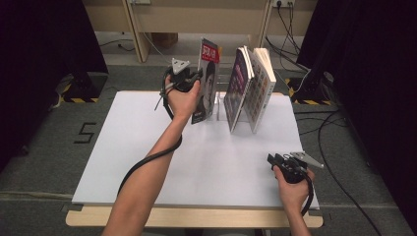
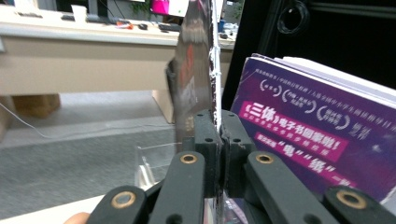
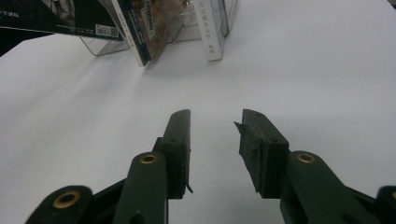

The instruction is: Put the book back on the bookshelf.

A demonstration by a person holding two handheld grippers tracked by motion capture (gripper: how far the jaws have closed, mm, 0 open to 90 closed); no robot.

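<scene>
At the back of the white table point(image 1: 147, 162), my left gripper point(image 1: 195, 74) is shut on a thin magazine point(image 1: 208, 73) with a red and black cover, held upright on its edge beside a clear stand point(image 1: 221, 105). In the left gripper view the jaws pinch the magazine point(image 2: 198, 79), whose spine rises between them. A purple-covered book point(image 1: 238, 86) and a pale book point(image 1: 260, 88) lean together in the stand; the purple book point(image 2: 317, 135) is close at the right. My right gripper point(image 1: 273, 159) rests open over the table's front right, and nothing lies between its jaws point(image 3: 212, 122).
Black curtains flank both sides. A wooden frame and cables lie on the floor beyond the table. A black "5" mark point(image 1: 84, 132) is on the floor at the left. The books' lower edges and the clear stand point(image 3: 105, 46) appear in the right gripper view.
</scene>
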